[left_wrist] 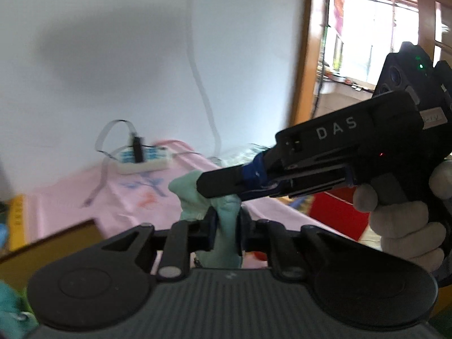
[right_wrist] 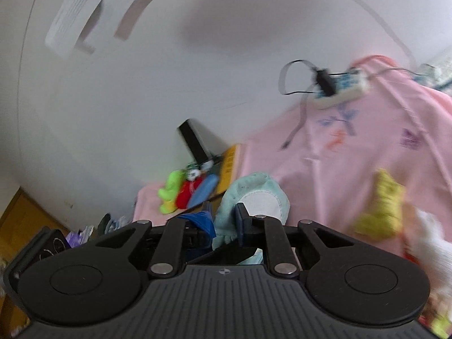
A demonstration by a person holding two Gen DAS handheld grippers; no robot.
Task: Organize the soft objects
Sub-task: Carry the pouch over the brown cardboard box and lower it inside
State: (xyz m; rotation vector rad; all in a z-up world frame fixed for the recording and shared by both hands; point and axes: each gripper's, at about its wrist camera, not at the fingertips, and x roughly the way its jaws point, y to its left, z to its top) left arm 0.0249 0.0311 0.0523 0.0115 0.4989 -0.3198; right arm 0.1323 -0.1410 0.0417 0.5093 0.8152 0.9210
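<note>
A mint-green plush toy [left_wrist: 226,220] hangs in the air above the pink sheet [left_wrist: 135,197], pinched by both the left hand-held gripper [left_wrist: 226,227] and right hand-held gripper [right_wrist: 224,220], each clamped tight on it. Other plush toys [right_wrist: 180,192] lie beside a yellow box [right_wrist: 227,166].

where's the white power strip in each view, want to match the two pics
Left wrist: the white power strip lies left of centre, at mid-height, on the pink cloth below the white wall.
Right wrist: the power strip sits upper right, near the top edge of the same cloth.
Shared landmark: the blue flower print on the cloth just below the strip.
</note>
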